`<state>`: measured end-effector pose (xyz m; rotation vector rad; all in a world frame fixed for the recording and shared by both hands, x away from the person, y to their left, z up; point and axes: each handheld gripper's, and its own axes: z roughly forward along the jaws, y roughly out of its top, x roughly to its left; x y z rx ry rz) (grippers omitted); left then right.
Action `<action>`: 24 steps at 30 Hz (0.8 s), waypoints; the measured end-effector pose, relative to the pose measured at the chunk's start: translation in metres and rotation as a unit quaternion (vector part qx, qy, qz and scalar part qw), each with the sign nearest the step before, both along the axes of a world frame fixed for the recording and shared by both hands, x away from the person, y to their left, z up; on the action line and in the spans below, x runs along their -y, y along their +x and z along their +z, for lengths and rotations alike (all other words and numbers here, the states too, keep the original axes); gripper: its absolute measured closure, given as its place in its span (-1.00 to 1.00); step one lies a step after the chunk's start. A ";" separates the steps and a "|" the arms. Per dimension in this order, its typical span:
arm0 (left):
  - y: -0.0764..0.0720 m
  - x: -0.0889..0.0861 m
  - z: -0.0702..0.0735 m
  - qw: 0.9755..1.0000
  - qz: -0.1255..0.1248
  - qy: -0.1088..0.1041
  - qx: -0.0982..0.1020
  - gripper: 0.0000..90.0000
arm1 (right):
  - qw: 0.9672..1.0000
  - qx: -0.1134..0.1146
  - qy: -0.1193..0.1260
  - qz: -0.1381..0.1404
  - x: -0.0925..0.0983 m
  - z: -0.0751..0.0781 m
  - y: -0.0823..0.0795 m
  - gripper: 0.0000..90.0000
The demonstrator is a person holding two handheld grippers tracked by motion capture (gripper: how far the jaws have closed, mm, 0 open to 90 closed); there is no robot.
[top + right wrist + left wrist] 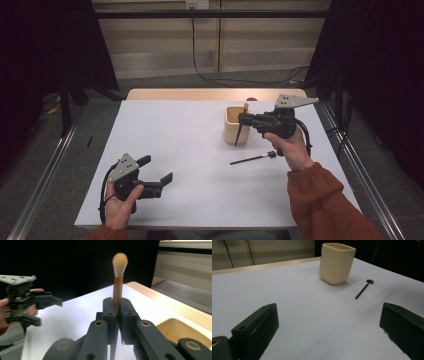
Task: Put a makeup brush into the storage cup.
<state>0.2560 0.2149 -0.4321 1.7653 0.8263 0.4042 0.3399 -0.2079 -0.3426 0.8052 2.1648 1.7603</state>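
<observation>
A makeup brush (117,287) with a copper ferrule and tan bristles stands upright between the jaws of my right gripper (117,312), which is shut on it. From above, the right gripper (243,120) holds the brush (238,136) just over the near side of a cream cup (231,131), with the dark handle hanging down in front of the cup. A thin black tool (251,159) lies on the white table right of the cup (336,263). My left gripper (159,170) is open and empty, low over the table's front left; its jaws (329,325) stand wide apart.
The white table (190,150) has a wooden strip (200,94) along its far edge. The black tool (363,288) lies right of the cup in the left gripper view. The left gripper (23,300) shows far off in the right gripper view. Metal rails run along both sides.
</observation>
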 end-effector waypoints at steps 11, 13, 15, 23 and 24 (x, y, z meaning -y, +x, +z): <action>-0.001 -0.008 0.000 1.000 0.015 -0.003 0.014 -0.95 | 1.000 0.018 -0.001 -0.015 0.004 0.022 0.013 0.87; -0.001 -0.008 0.000 1.000 0.014 -0.002 0.014 -0.95 | 1.000 0.019 -0.001 -0.016 0.004 0.024 0.014 0.87; -0.002 -0.008 0.000 1.000 0.012 -0.004 0.013 -0.95 | 1.000 0.022 -0.005 -0.017 0.003 0.029 0.017 0.87; -0.007 -0.005 0.003 1.000 0.007 -0.009 0.017 -0.95 | 0.999 0.029 -0.004 -0.023 0.003 0.039 0.021 0.87; -0.007 -0.005 0.003 1.000 0.007 -0.009 0.017 -0.95 | 0.999 0.031 -0.004 -0.023 0.004 0.039 0.023 0.87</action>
